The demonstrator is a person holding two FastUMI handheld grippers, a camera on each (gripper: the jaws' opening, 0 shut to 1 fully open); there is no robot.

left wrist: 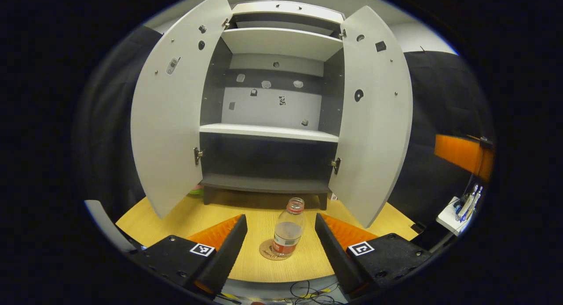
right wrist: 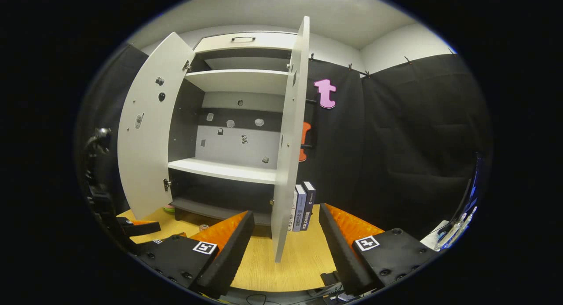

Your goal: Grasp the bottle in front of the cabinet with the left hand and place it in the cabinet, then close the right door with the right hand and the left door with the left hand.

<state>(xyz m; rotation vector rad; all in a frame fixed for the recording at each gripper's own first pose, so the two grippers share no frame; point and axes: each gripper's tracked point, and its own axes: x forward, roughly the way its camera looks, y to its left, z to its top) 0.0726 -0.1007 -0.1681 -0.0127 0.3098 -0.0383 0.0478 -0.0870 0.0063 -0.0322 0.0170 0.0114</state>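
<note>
On the table (left wrist: pixel 264 270), books (right wrist: pixel 301 207) stand beside the cabinet's right door (right wrist: pixel 288 138).

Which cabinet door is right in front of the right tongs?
The right door. In the right gripper view it stands edge-on between the open right tongs, while the left door swings out far to the side.

Black cloth booth walls (right wrist: pixel 404 133), pale ceiling (right wrist: pixel 264 10), light wooden tabletop (left wrist: pixel 264 261).

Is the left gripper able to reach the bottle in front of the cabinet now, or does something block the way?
Probably yes. The bottle stands upright on the table, centred ahead of the open left gripper, with nothing between them.
</note>
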